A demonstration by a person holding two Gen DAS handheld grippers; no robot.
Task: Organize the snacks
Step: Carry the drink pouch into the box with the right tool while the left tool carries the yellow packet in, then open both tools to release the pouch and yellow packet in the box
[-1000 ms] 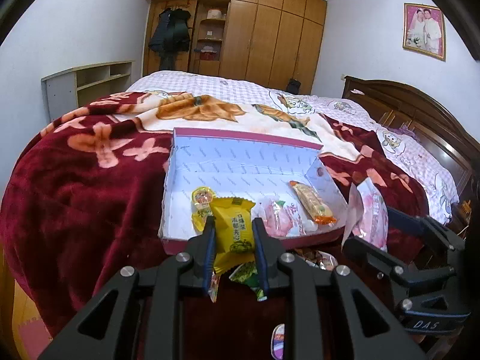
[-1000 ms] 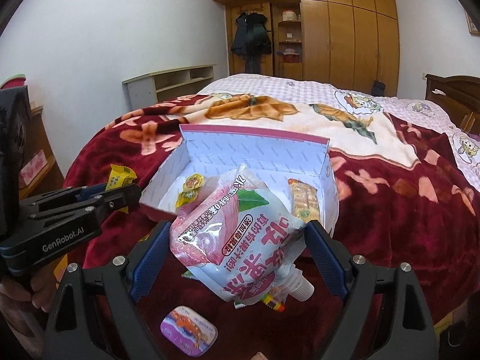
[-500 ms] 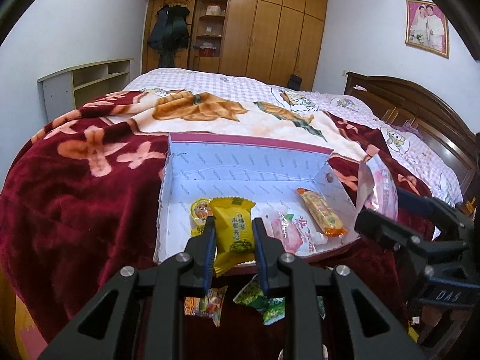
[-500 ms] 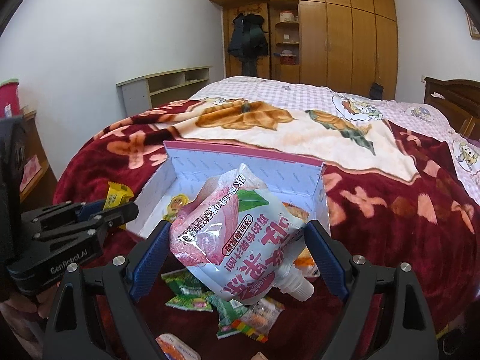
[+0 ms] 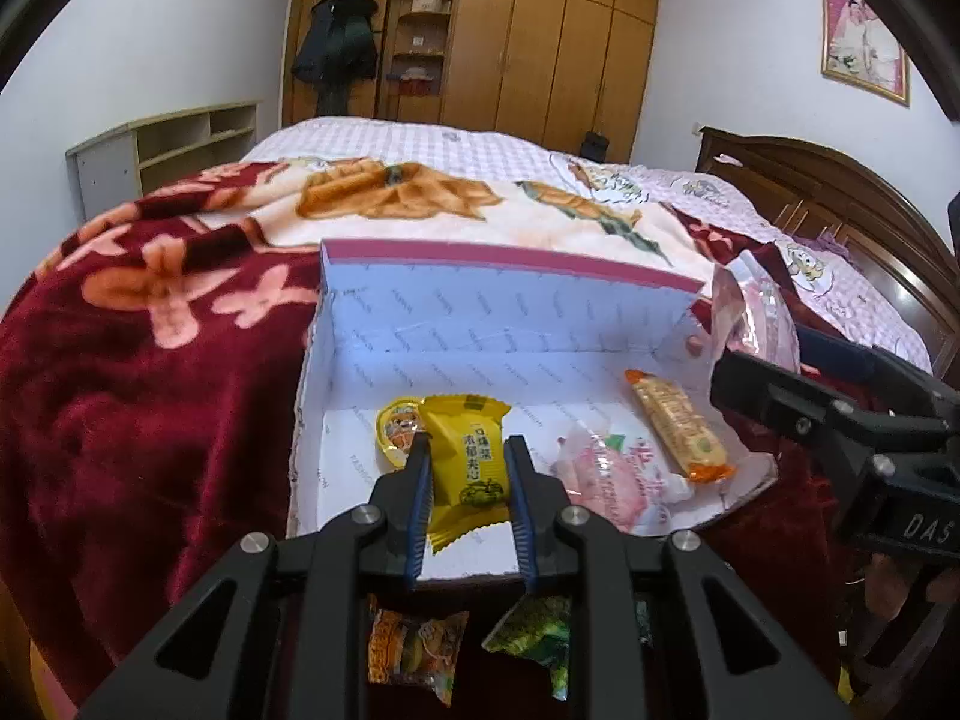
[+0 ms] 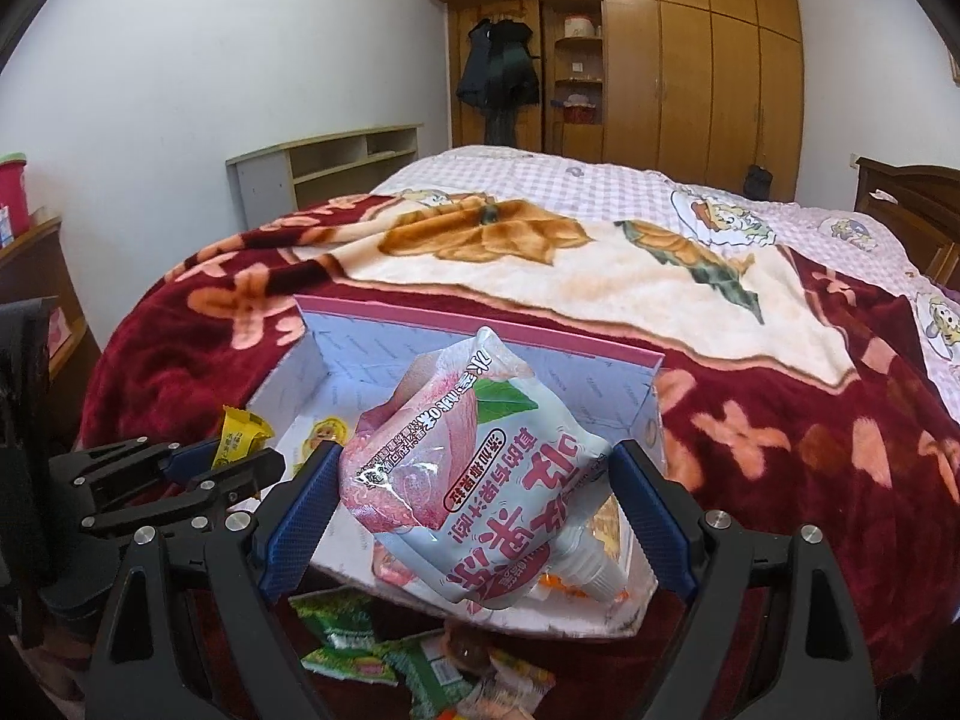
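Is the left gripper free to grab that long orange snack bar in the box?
Probably not yet: the left gripper is shut on a yellow snack packet. The orange bar itself lies uncovered in the box.

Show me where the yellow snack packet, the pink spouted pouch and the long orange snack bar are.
yellow snack packet (image 5: pixel 471 461): left wrist view, middle of its printed front.
pink spouted pouch (image 6: pixel 474 480): right wrist view, centre of its printed face.
orange snack bar (image 5: pixel 678 425): left wrist view, middle of the wrapper, lying in the box.
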